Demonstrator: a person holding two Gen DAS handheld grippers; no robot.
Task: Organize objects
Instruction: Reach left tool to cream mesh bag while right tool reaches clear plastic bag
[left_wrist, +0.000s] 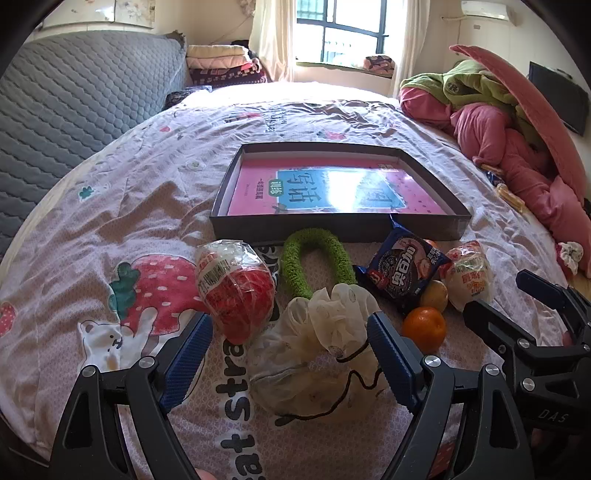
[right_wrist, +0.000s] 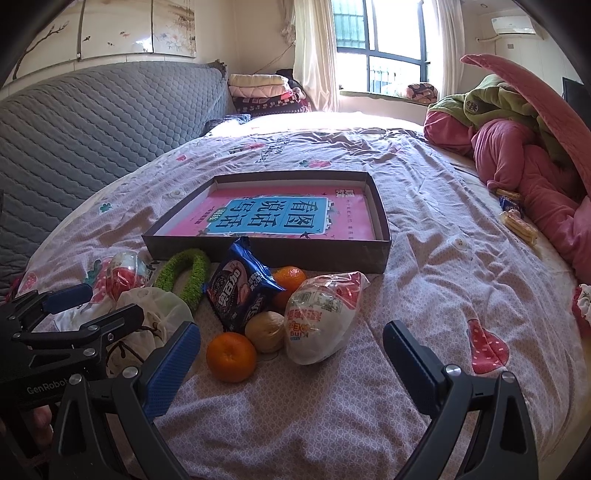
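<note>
Your left gripper gapes wide over the drawstring pouch on the bed, your right gripper equally wide before the orange, walnut and white snack bag, below the tray.

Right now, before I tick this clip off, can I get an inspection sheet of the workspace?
Surface: bed with wrinkled pink strawberry-print sheet.
Job's things: shallow dark cardboard tray holding a pink-and-blue book; before it a green fuzzy ring, blue cookie packet, two oranges, brownish round fruit, two plastic-wrapped red-and-white buns, whitish drawstring pouch.
Clutter: pink and green bedding heap; snack packs beside it.
Grippers: left gripper open around the pouch, right gripper open, empty.
Cables: nothing seen.
Surroundings: grey quilted headboard, window, folded blankets.
</note>
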